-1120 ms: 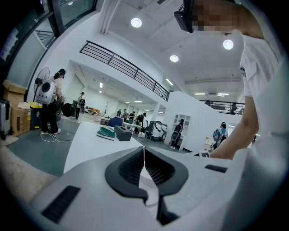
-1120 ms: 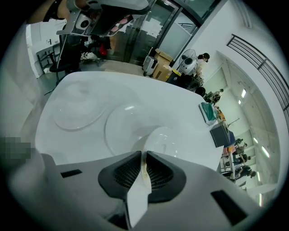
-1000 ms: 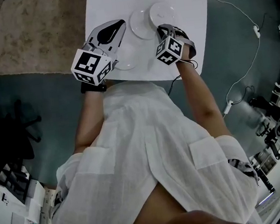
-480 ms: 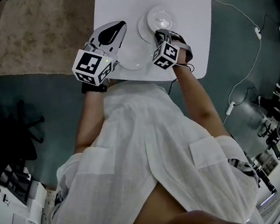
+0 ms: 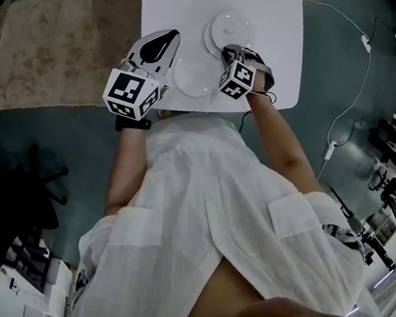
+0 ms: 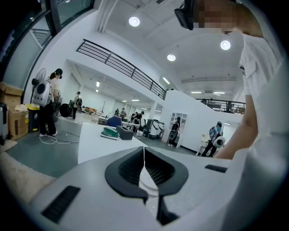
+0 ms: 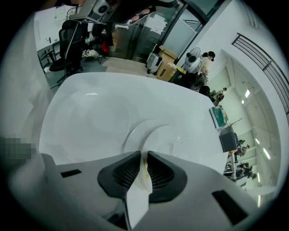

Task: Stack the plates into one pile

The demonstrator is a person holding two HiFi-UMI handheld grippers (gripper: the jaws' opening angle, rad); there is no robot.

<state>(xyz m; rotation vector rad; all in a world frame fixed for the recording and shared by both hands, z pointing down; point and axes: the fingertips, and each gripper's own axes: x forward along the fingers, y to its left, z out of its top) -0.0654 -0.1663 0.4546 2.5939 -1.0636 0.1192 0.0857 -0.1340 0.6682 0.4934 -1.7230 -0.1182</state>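
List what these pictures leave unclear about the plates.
Head view: pile too small to count its plates.
Right hand-held gripper, jaws just opening, plate rim between them: in its view its body hides which plate.
Left gripper view: shut left hand-held gripper hides most of a plate.

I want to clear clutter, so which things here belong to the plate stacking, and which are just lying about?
Job: near plate, upper plate, lower plate under it, white table.
Lying about: rug, white cable on the floor.
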